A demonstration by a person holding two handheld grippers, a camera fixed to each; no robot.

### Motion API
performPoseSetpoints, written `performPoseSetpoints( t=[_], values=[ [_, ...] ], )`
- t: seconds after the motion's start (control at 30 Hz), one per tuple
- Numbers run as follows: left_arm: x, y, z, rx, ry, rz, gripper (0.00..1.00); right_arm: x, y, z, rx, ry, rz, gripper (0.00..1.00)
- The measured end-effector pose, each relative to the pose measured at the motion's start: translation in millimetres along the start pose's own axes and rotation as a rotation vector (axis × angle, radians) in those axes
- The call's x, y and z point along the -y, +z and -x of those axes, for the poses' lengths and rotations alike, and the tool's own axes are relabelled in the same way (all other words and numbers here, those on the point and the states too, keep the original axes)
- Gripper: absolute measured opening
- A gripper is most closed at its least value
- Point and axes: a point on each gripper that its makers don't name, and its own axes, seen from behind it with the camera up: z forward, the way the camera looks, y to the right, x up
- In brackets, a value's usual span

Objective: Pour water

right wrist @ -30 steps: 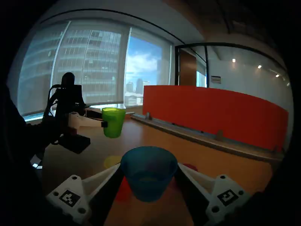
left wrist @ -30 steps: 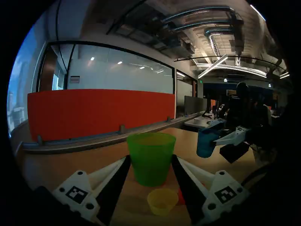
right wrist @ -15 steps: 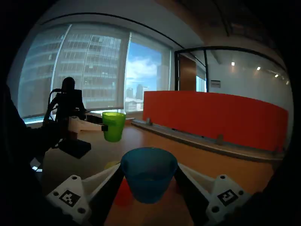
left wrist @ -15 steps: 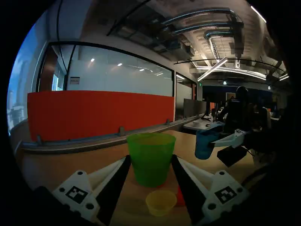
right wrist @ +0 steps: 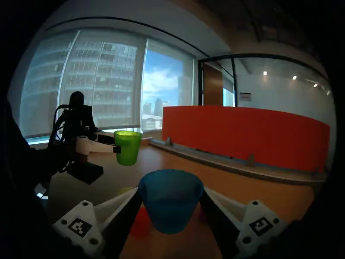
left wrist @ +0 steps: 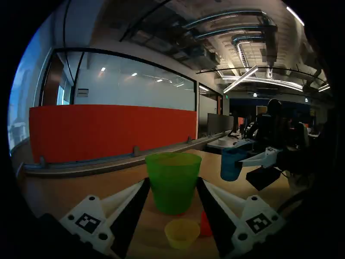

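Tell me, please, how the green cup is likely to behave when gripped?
The green cup looks like thin translucent plastic, so it probably flexes under a hard squeeze. Held between two fingers, it seems light. Its smooth wall may slip.

Translucent green cup, translucent blue cup, both upright, both in mid-air, well apart

At lower centre the right gripper holds an upright blue cup between its fingers above the desk; at left centre the left gripper grips a green cup
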Motion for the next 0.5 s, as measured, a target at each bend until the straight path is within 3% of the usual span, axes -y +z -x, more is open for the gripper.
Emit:
performPoseSetpoints(
  t=[0.5],
  values=[
    [6.1, -2.6, 14.0, 0.044, 0.010, -0.003, 0.79, -1.9, 0.8, 4.8, 0.013, 0.000, 0.003, 0.90]
  ],
)
